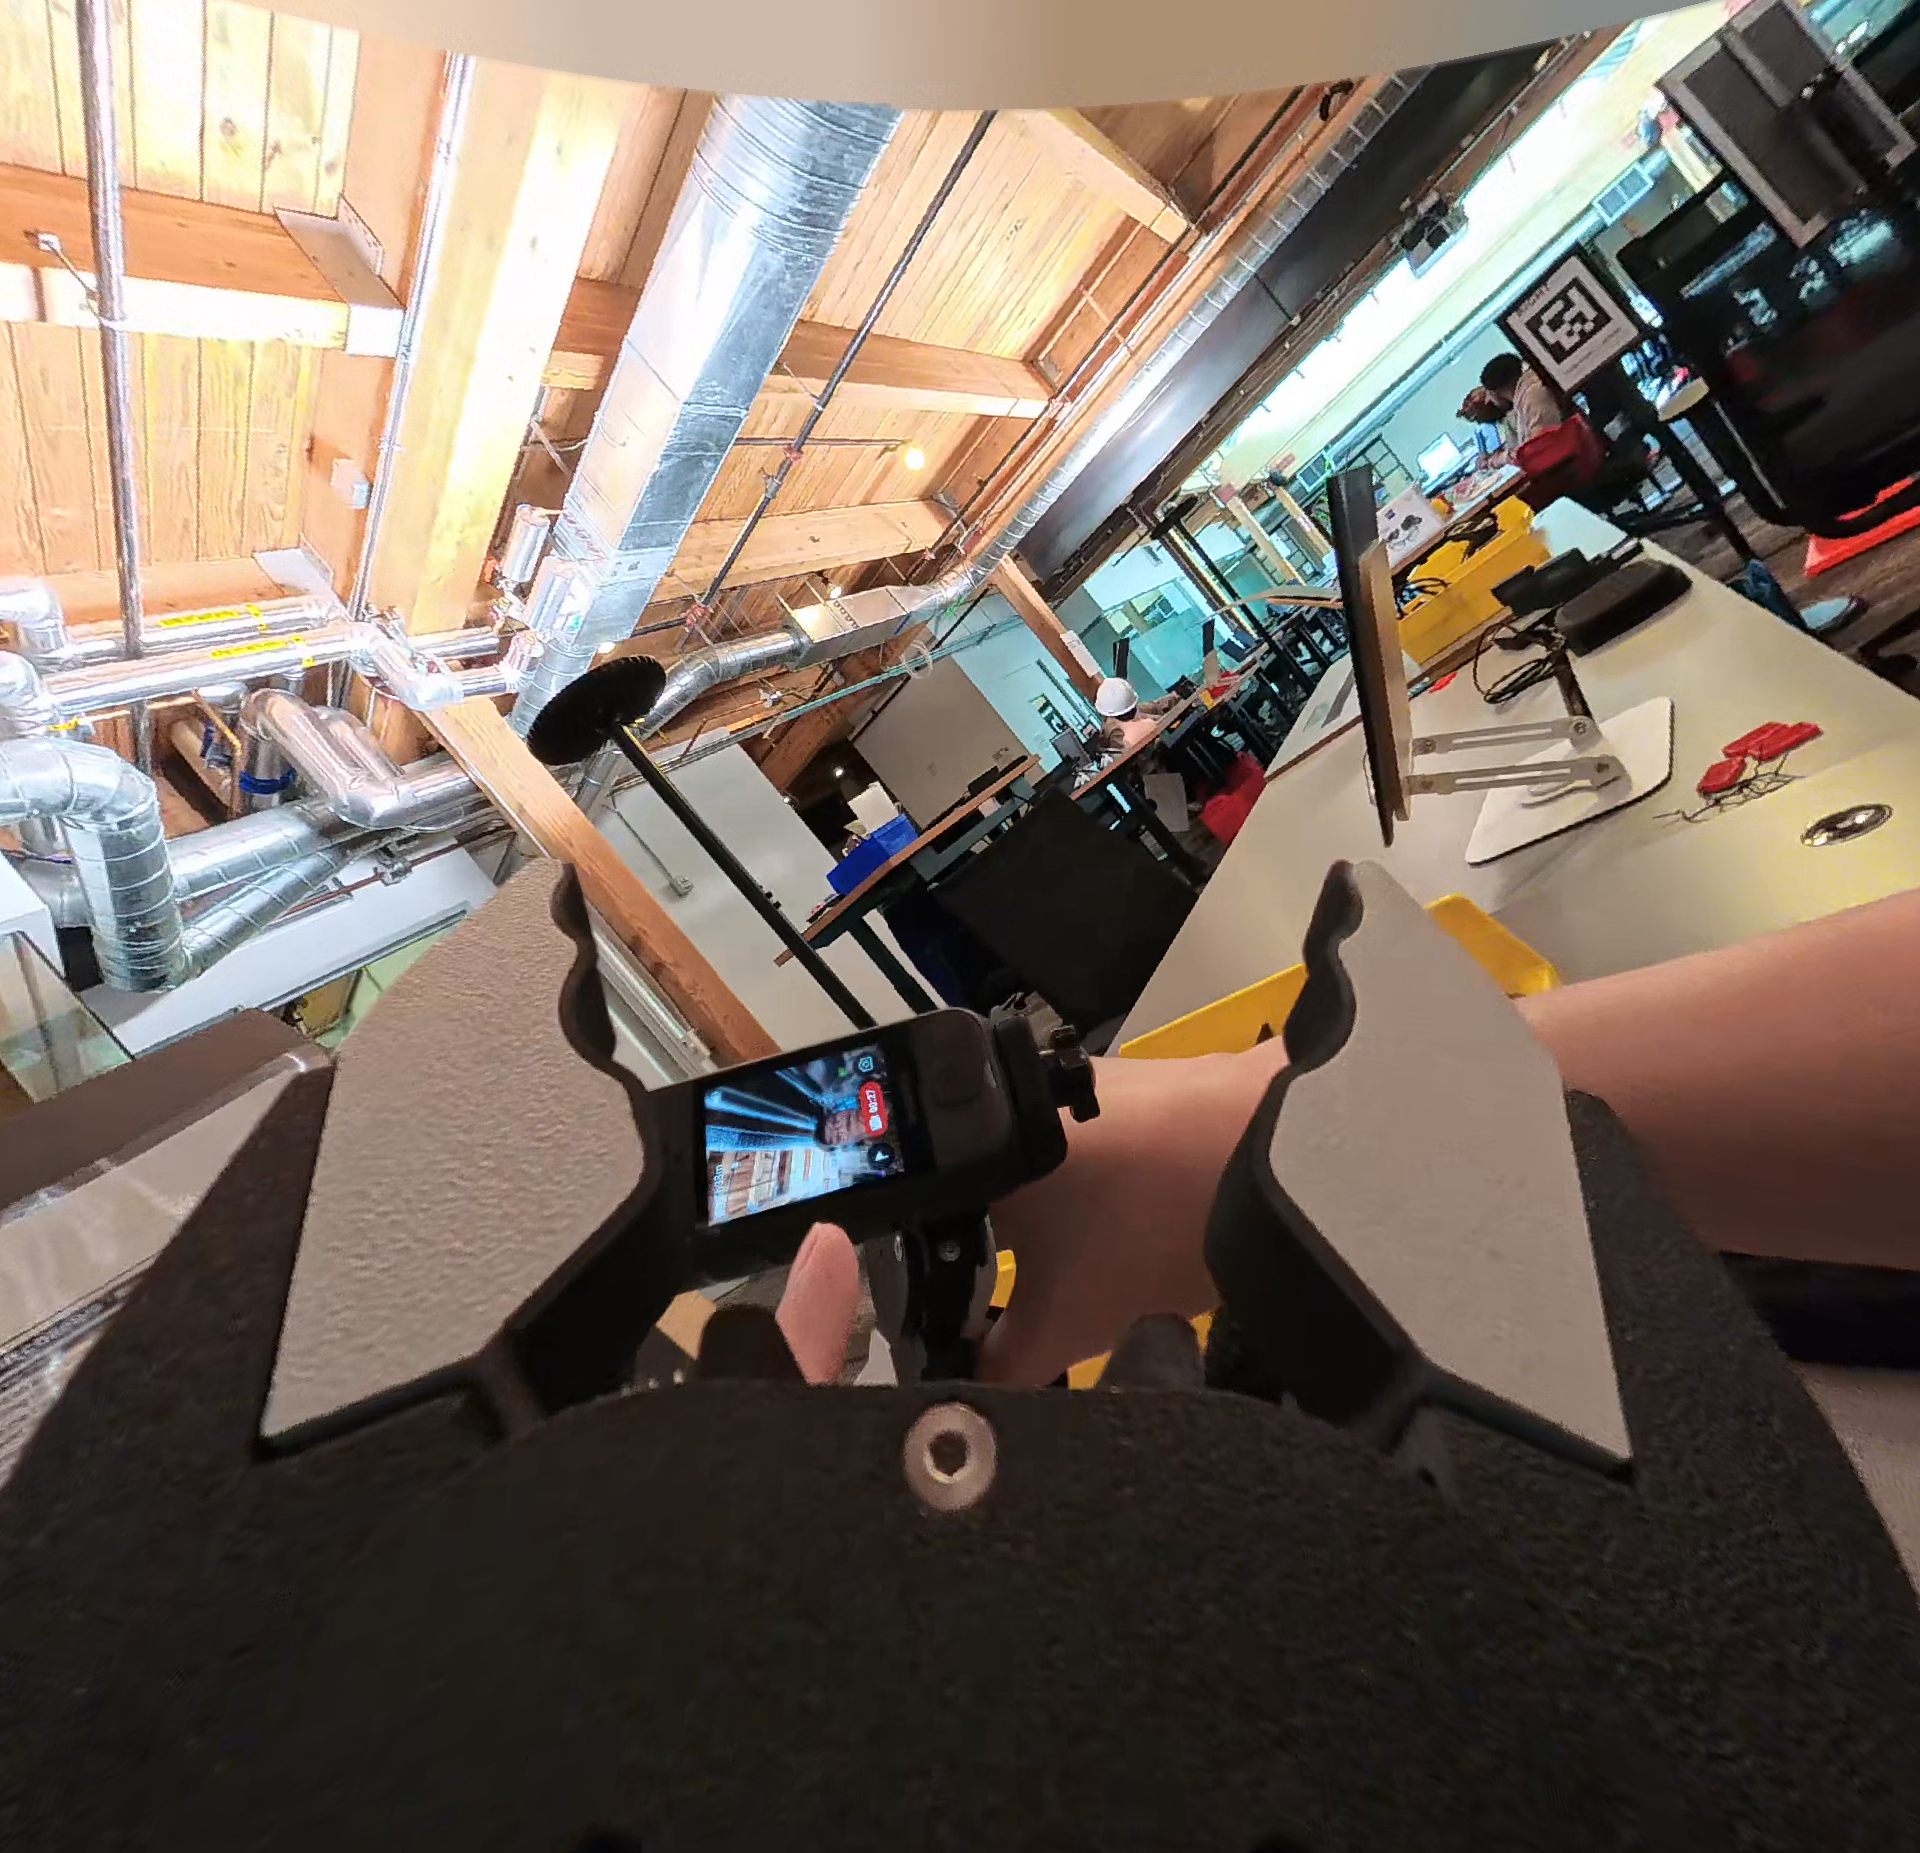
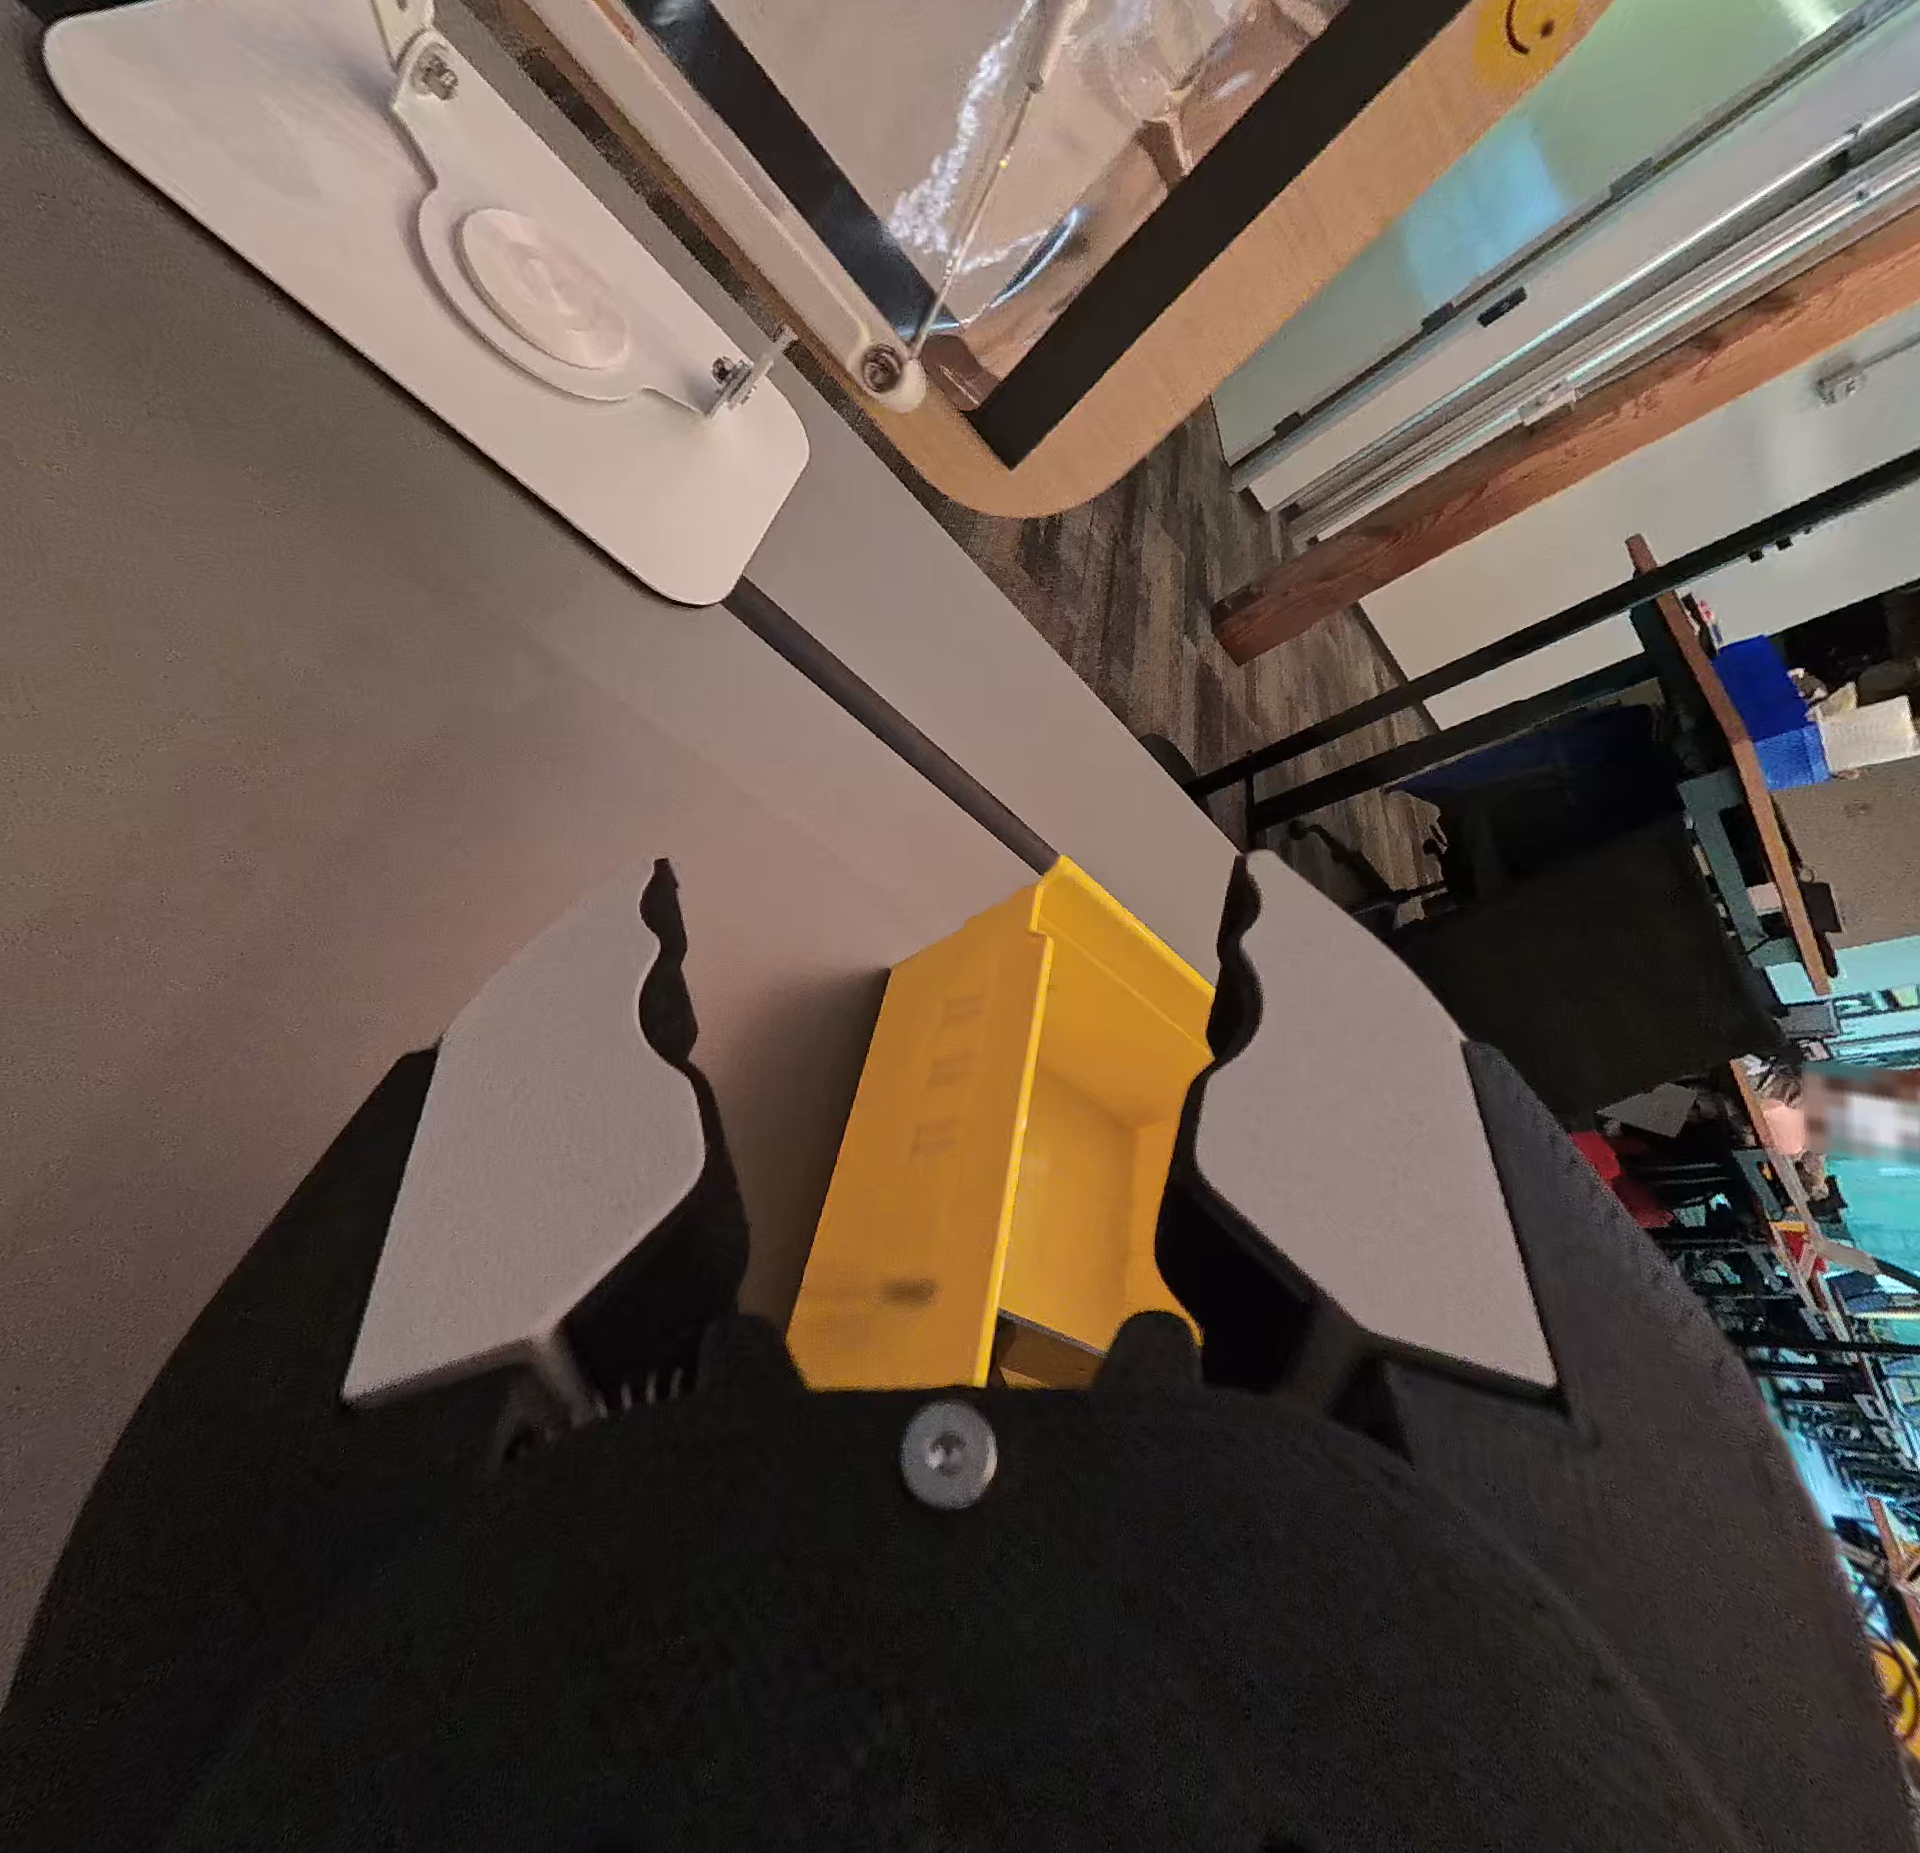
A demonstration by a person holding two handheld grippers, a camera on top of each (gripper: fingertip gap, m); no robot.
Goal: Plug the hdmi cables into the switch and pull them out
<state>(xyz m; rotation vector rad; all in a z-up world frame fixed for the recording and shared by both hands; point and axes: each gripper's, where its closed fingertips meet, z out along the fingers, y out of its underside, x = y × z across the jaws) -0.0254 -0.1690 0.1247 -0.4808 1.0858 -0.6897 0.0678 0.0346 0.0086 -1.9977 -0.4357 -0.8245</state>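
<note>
The left tongs [image 1: 956, 982] stand wide open with nothing gripped; between their two fingers shows a small action camera [image 1: 831, 1138] on its mount, its screen lit, with a thumb [image 1: 821, 1304] and a forearm [image 1: 1704, 1097] of the person behind it; the right tongs [image 2: 956, 972] also gape open and empty, framing one yellow bin [image 2: 997, 1149] that rests on the grey table [image 2: 312, 764]; the bin's side bears embossed marks too blurred to tell; one white monitor stand base [image 2: 312, 193] lies farther off, below a wood-edged screen [image 2: 1143, 380] carrying one yellow smiley sticker [image 2: 1527, 21]; in the left view a cluster of red parts [image 1: 1756, 754] sits on the table; no HDMI cables or switch can be made out for certain.
</note>
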